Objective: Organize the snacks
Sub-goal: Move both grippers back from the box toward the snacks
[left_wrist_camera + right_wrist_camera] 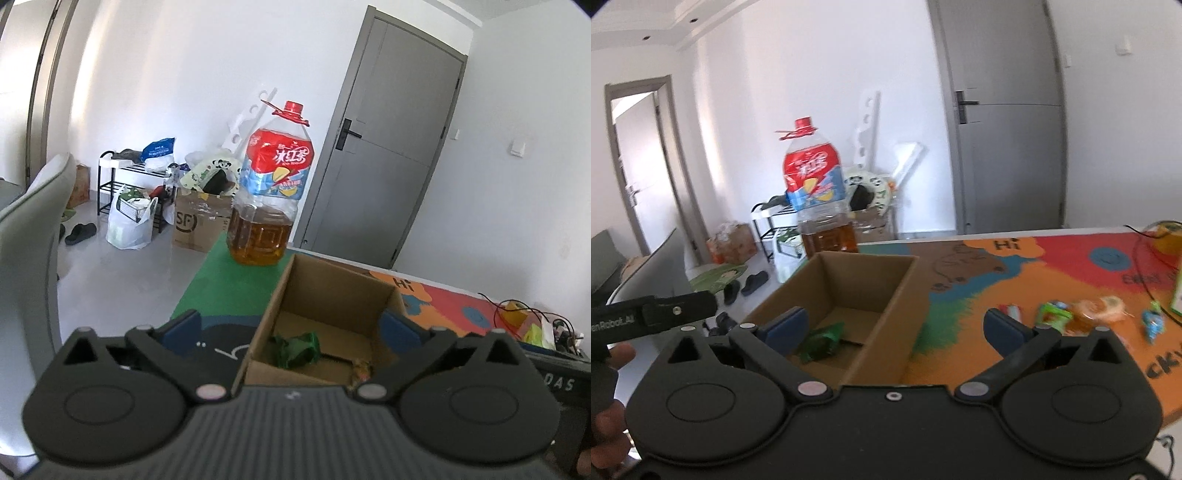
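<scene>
Collecting loose snacks into the box [849, 291] judged the step in hand. Both tools spread wide and holding nothing: left tool [291, 328] poised over the box, right tool [895, 326] straddling its right wall. One green packet [822, 341] already inside on the floor of the box. Remaining snacks [1082, 317] scattered on the table [979, 295], right of the box and well apart from it. Advised: swing right tool to the nearest wrapper, close on its middle, lift clear of the wall, release low. Bottle [816, 199] behind the box to be avoided.
</scene>
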`<state>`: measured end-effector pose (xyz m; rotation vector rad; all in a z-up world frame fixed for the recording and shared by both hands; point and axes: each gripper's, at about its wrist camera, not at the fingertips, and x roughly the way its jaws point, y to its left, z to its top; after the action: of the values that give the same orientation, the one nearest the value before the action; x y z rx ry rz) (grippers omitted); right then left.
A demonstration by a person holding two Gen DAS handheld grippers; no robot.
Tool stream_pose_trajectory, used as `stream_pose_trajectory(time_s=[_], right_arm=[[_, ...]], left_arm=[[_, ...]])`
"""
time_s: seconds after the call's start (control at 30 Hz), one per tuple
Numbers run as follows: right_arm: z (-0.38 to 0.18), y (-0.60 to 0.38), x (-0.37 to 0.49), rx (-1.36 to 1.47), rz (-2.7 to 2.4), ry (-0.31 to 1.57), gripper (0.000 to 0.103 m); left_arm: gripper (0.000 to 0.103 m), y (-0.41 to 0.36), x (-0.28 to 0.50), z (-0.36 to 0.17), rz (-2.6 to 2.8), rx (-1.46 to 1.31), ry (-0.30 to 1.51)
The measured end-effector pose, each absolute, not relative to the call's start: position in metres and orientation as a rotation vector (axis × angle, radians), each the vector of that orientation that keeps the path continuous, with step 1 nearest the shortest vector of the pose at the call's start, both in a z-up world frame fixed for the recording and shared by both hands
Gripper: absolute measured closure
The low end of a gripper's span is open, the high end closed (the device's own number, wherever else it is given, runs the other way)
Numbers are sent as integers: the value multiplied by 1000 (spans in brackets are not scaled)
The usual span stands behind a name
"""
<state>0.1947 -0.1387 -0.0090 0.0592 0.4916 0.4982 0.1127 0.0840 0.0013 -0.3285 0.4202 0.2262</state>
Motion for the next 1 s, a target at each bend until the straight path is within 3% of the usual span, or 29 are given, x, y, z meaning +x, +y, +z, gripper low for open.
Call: stream_pose_trajectory(time_s=[1.0], right_arm=[[-18, -252, 145, 108, 362, 507, 0]], left_arm=[[0, -9, 86, 1, 39, -258, 454]])
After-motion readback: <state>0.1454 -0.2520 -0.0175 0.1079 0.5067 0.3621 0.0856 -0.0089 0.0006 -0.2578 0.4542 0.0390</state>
